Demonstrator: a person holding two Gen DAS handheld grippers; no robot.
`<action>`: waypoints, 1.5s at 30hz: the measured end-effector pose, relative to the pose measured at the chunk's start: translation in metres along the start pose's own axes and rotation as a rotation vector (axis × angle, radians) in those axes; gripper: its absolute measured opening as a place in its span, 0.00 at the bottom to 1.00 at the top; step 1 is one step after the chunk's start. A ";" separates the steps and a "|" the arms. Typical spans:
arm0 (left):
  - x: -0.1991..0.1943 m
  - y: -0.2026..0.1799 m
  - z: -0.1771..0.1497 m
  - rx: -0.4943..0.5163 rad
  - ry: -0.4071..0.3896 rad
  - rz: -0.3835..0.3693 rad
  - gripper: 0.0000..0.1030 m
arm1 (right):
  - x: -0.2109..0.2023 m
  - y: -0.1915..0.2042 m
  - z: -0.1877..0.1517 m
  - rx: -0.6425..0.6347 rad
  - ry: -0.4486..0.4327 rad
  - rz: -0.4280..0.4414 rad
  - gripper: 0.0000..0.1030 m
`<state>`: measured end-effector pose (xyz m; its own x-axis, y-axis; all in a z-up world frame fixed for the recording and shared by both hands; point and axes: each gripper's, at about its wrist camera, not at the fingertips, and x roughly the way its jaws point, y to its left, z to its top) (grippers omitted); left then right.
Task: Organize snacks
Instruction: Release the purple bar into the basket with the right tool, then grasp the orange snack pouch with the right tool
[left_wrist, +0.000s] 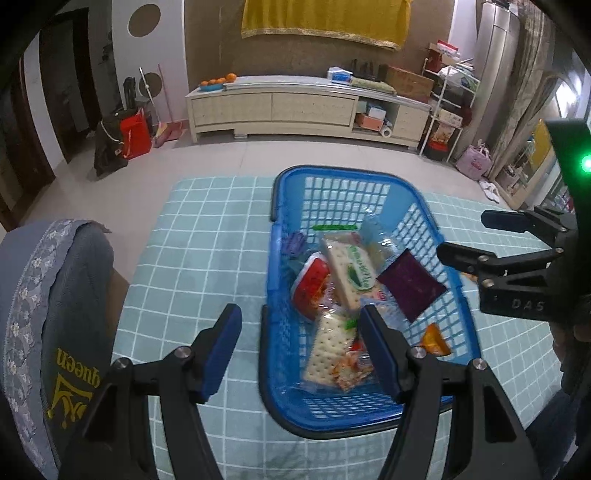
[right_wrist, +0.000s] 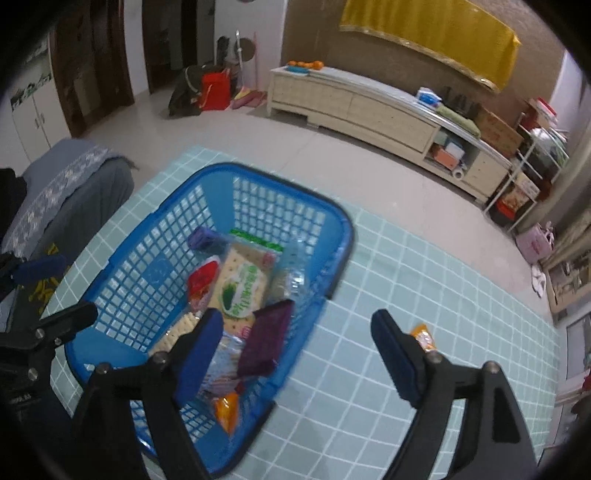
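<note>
My right gripper (right_wrist: 295, 354) is spread wide, empty, purple packet (right_wrist: 264, 338) lying in blue basket (right_wrist: 155, 221) just beside its left finger. Left gripper (left_wrist: 299, 350) apart too, straddling basket's near-left rim w/ nothing gripped.

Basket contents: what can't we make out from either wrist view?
- Lower snack layer in the blue basket: both views, buried under the cracker pack and purple packet.
- Cracker pack print: both views, too blurred to read.
- Orange packet on the tablecloth: right wrist view, partly behind that gripper's finger.
</note>
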<state>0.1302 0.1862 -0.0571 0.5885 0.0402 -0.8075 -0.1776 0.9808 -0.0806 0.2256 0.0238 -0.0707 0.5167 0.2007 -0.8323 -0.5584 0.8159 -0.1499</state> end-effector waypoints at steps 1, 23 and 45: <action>-0.001 -0.004 0.001 0.005 -0.002 -0.003 0.62 | -0.004 -0.004 -0.001 0.008 -0.004 -0.005 0.84; 0.022 -0.039 0.032 -0.049 0.065 0.065 0.93 | -0.007 -0.124 -0.029 0.194 0.004 0.044 0.97; 0.091 -0.070 0.048 -0.123 0.226 0.195 1.00 | 0.112 -0.183 -0.067 0.086 0.201 0.078 0.97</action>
<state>0.2337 0.1302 -0.0969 0.3460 0.1685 -0.9230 -0.3721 0.9277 0.0299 0.3423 -0.1387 -0.1722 0.3300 0.1600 -0.9303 -0.5296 0.8472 -0.0422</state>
